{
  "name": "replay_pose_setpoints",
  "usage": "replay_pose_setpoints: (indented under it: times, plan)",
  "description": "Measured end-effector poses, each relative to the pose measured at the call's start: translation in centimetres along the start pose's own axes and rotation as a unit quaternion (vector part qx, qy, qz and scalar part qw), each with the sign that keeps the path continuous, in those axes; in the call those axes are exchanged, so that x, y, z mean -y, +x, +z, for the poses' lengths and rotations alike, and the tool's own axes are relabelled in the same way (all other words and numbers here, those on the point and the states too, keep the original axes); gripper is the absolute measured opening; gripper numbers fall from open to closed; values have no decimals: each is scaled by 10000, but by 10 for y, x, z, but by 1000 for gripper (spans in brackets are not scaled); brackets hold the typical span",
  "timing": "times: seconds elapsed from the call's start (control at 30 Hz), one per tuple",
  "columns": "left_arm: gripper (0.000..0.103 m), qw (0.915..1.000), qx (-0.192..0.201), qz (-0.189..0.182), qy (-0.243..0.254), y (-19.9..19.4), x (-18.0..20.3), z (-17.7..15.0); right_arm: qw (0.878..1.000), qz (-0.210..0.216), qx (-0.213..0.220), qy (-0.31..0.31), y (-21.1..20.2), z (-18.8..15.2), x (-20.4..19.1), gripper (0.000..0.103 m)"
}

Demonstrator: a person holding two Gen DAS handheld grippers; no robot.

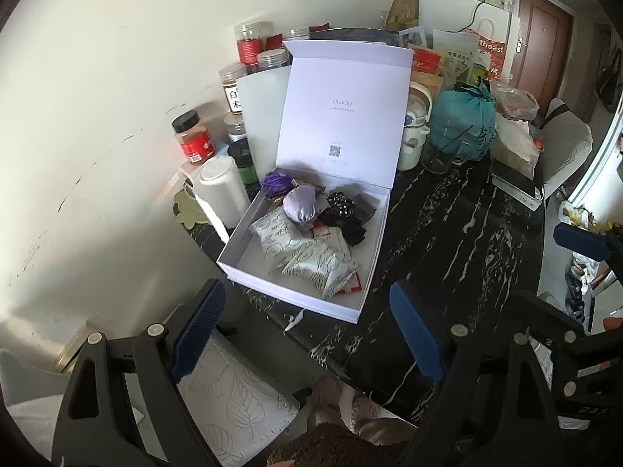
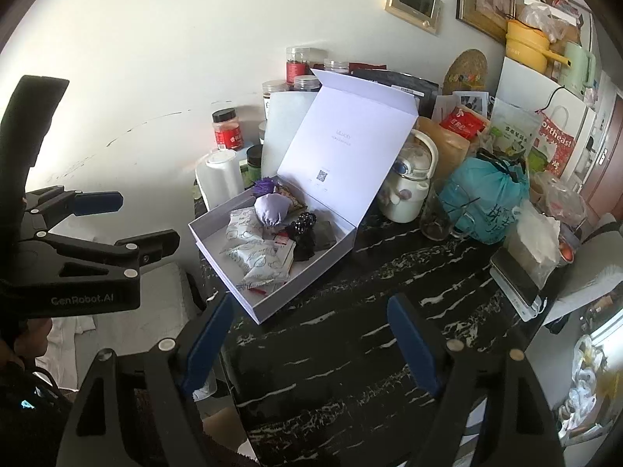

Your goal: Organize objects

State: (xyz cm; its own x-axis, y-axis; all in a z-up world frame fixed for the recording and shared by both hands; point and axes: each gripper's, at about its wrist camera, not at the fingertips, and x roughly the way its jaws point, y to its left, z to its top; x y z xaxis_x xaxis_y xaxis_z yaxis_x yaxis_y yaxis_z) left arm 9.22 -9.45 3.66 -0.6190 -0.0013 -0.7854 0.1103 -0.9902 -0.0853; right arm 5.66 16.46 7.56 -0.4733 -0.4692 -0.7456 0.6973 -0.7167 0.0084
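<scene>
Several soft, light snack packets (image 1: 307, 257) and a lavender pouch (image 1: 299, 207) fill the stiff open white gift box (image 1: 249, 242) mid-frame on the black marble table (image 1: 447, 241); likely pinch edges gently; left gripper (image 1: 311, 327) and right gripper (image 2: 311, 340) both gape empty.

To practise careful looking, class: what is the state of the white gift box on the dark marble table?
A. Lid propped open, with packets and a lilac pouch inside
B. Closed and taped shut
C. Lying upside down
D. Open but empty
A: the white box has its lid standing upright, with patterned packets and a lilac pouch inside.
</scene>
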Motion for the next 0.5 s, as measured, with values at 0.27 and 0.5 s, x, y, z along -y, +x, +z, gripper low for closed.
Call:
replay_pose_setpoints:
  times: [0.27,0.5]
  plan:
    - [86,9999,85,72,-111,-12,1,-16,9999,21,127,-89,-17,-14,1,82]
    - [86,9997,103,110,-201,-19,-1,-23,9998,54,180,-102,-22,-18,4,82]
